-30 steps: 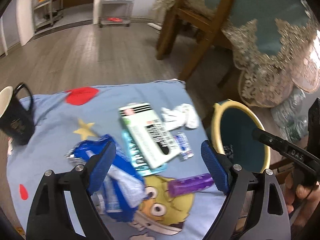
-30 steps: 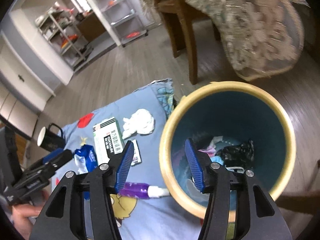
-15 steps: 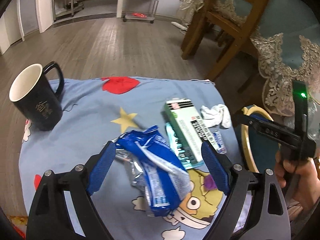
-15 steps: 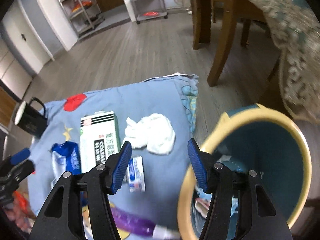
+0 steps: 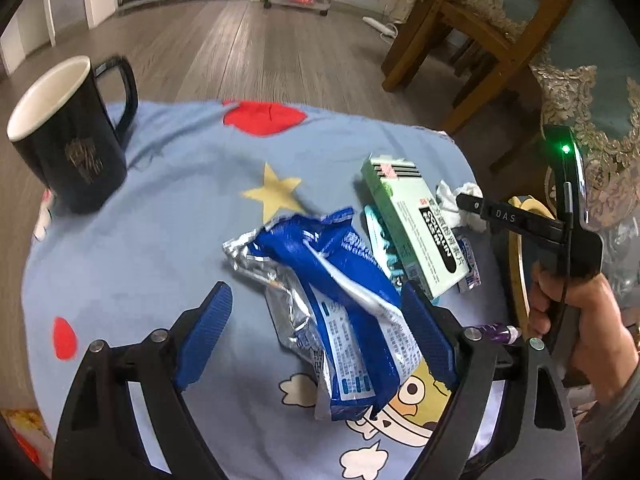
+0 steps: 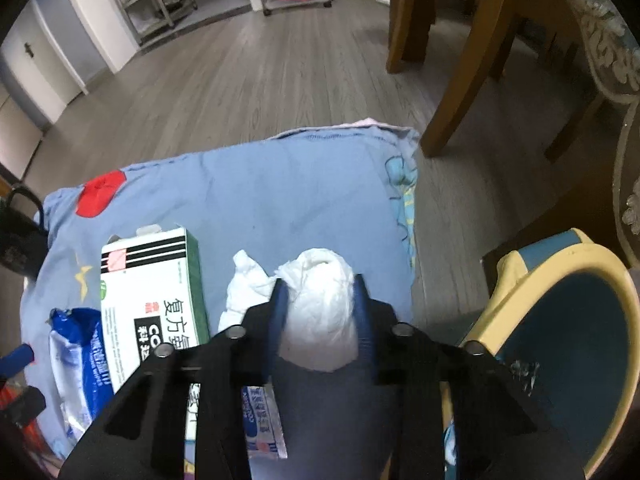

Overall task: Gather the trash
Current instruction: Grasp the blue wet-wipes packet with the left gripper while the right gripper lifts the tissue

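Note:
Trash lies on a blue cartoon cloth (image 5: pixel 168 208). My left gripper (image 5: pixel 316 336) is open and straddles a crumpled blue foil wrapper (image 5: pixel 340 300) without gripping it. My right gripper (image 6: pixel 320 300) is shut on a white crumpled tissue (image 6: pixel 320 312) that rests on the cloth; the tissue also shows in the left wrist view (image 5: pixel 460 200). A green and white medicine box (image 5: pixel 416 232) lies between the wrapper and the tissue, also seen in the right wrist view (image 6: pixel 156 300). A small sachet (image 6: pixel 260 424) lies under my right gripper. The yellow-rimmed blue bin (image 6: pixel 568 344) stands right of the cloth.
A black mug (image 5: pixel 68 136) stands at the cloth's far left. A purple tube (image 5: pixel 496 328) lies by the bin. A wooden chair (image 6: pixel 460 40) and a lace-covered table (image 5: pixel 592 60) stand beyond the cloth on the wood floor.
My right gripper left the bin, came down over the tissue and closed on it. My left gripper moved left and closer over the blue wrapper, still open.

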The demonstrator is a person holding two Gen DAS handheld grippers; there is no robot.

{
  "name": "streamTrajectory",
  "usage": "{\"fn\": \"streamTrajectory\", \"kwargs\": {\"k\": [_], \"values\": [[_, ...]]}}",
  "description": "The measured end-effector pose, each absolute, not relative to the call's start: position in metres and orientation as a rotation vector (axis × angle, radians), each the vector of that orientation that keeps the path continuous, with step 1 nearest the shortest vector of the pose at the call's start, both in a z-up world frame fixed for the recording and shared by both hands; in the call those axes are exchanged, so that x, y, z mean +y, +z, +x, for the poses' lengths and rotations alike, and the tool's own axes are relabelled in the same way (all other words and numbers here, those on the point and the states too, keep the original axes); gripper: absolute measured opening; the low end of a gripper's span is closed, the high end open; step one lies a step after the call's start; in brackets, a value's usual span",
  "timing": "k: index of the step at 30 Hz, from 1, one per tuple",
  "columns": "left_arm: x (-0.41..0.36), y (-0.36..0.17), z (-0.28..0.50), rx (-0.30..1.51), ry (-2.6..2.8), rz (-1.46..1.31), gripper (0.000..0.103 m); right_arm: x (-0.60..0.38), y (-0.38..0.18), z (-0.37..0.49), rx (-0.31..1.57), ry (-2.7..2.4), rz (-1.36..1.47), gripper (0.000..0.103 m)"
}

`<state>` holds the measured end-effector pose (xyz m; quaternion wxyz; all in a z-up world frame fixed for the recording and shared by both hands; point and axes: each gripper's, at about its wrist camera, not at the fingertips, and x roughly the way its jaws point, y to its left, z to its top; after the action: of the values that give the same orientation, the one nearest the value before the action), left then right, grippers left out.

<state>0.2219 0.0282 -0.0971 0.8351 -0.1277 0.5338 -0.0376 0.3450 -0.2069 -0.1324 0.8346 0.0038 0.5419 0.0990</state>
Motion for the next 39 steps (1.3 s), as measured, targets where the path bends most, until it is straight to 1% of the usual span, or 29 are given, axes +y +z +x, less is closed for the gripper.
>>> {"fn": "streamTrajectory", "kwargs": {"k": [1, 3, 4, 9, 17, 18, 19, 21, 23, 24, 25, 28, 32, 39], "values": [[0.028, -0.100, 0.222, 1.137, -0.085, -0.282, 0.078, -0.208, -0.133, 0.344, 1.146, 0.215, 0.015, 0.022], [0.030, -0.104, 0.221, 1.148, -0.091, -0.315, 0.077, -0.211, -0.132, 0.344, 1.138, 0.225, 0.032, 0.015], [0.031, -0.104, 0.221, 1.147, -0.092, -0.333, 0.077, -0.212, -0.130, 0.344, 1.135, 0.230, 0.048, 0.013], [0.032, -0.108, 0.223, 1.152, -0.074, -0.351, 0.077, -0.215, -0.115, 0.332, 1.095, 0.242, 0.080, 0.012], [0.033, -0.130, 0.235, 1.176, -0.049, -0.397, 0.077, -0.220, -0.067, 0.294, 1.003, 0.283, 0.094, 0.012], [0.033, -0.132, 0.236, 1.176, -0.050, -0.398, 0.073, -0.223, -0.060, 0.286, 0.992, 0.286, 0.103, 0.012], [0.031, -0.134, 0.237, 1.180, -0.063, -0.411, 0.061, -0.225, -0.055, 0.278, 0.982, 0.289, 0.109, 0.012], [0.027, -0.136, 0.236, 1.188, -0.075, -0.412, 0.054, -0.230, -0.046, 0.266, 0.967, 0.296, 0.117, 0.012], [0.020, -0.132, 0.235, 1.179, -0.085, -0.356, 0.045, -0.237, -0.035, 0.249, 0.950, 0.301, 0.124, 0.012], [0.017, -0.129, 0.235, 1.178, -0.088, -0.343, 0.038, -0.240, -0.032, 0.243, 0.945, 0.303, 0.126, 0.012], [0.015, -0.126, 0.234, 1.175, -0.092, -0.331, 0.034, -0.243, -0.027, 0.236, 0.939, 0.303, 0.128, 0.012], [0.018, -0.119, 0.228, 1.166, -0.102, -0.337, 0.031, -0.255, -0.016, 0.215, 0.921, 0.302, 0.153, 0.012], [0.019, -0.101, 0.217, 1.135, -0.116, -0.343, 0.030, -0.264, -0.008, 0.192, 0.910, 0.306, 0.182, 0.012], [0.033, -0.046, 0.194, 1.025, -0.120, -0.336, 0.029, -0.277, -0.006, 0.161, 0.900, 0.300, 0.226, 0.012]]}}
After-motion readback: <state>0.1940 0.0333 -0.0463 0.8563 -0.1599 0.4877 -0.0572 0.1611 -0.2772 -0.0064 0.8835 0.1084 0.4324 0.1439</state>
